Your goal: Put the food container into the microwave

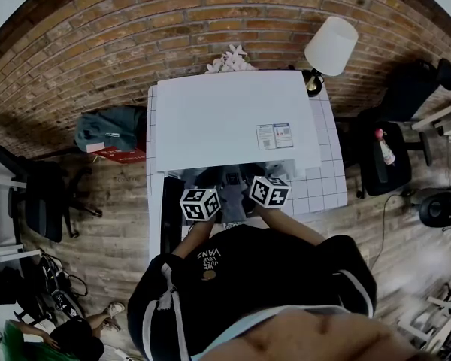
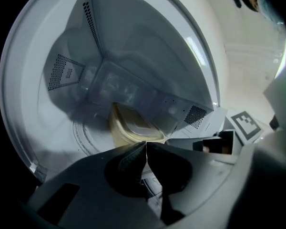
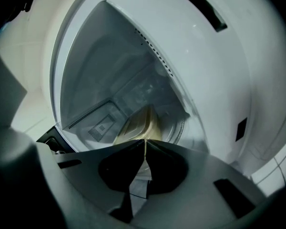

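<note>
Left gripper [image 2: 146, 145] and right gripper [image 3: 144, 140] each pinch the yellowish food container [image 2: 126, 128] by its rim inside the open white microwave [image 1: 237, 119]; lamp [image 1: 331, 45] and brick wall [image 1: 135, 36] behind.

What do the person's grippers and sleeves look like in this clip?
Left gripper and right gripper have dark grey jaws tapering to points. Each carries a white cube with black square markers. The person wears a black top with white trim and lettering.
</note>
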A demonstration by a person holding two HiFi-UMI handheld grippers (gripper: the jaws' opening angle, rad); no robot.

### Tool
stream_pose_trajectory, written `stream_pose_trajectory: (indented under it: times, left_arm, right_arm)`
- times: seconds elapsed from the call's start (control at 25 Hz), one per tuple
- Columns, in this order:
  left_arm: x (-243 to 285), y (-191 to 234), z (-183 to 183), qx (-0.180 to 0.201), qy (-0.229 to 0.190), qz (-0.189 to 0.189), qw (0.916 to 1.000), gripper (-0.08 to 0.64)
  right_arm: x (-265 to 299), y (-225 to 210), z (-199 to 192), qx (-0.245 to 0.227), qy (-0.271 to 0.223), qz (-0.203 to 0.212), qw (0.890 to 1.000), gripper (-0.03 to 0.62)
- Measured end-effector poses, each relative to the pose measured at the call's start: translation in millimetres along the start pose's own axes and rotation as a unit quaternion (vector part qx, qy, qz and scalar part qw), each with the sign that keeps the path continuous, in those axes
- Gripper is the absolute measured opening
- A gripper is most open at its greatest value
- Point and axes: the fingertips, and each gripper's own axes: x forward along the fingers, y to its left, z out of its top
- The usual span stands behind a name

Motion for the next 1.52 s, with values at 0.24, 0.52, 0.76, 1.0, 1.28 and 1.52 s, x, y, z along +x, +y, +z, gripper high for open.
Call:
stream_pose_trajectory:
  times: [0.24, 0.52, 0.76, 1.0, 1.28, 1.52]
  left_arm:
    - [-3.6, -4.1, 0.7, 0.002, -0.003, -0.008, 1.0000, 0.015]
    - [-13.6, -13.2, -3.2, 0.004, -0.008, -0.003, 1.0000, 0.014]
    - [-24.6, -23.7, -7.3, 0.005, -0.013, 0.002, 0.9999, 0.014]
    - [-36.4, -35.0, -15.4, 0.007, -0.019, 0.006, 0.9998, 0.014]
    - [-51.4, -49.4, -28.3, 0.005, -0.025, 0.014, 0.9996, 0.014]
    - [-64.4, -65.9, -41.2, 0.004, -0.025, 0.016, 0.9995, 0.014]
  right_arm:
    - [-5.4, 3.4, -1.4, -0.002, -0.003, 0.005, 1.000, 0.012]
    - [-20.5, 5.0, -4.9, -0.004, -0.006, 0.009, 1.000, 0.012]
    - [-35.5, 6.0, -9.2, -0.004, -0.006, 0.012, 1.000, 0.012]
    - [-52.5, 8.2, -14.2, -0.008, -0.010, 0.017, 1.000, 0.012]
    - [-75.5, 8.3, -23.5, -0.009, -0.012, 0.022, 1.000, 0.012]
    - [-96.9, 9.1, -31.3, -0.010, -0.014, 0.027, 0.999, 0.012]
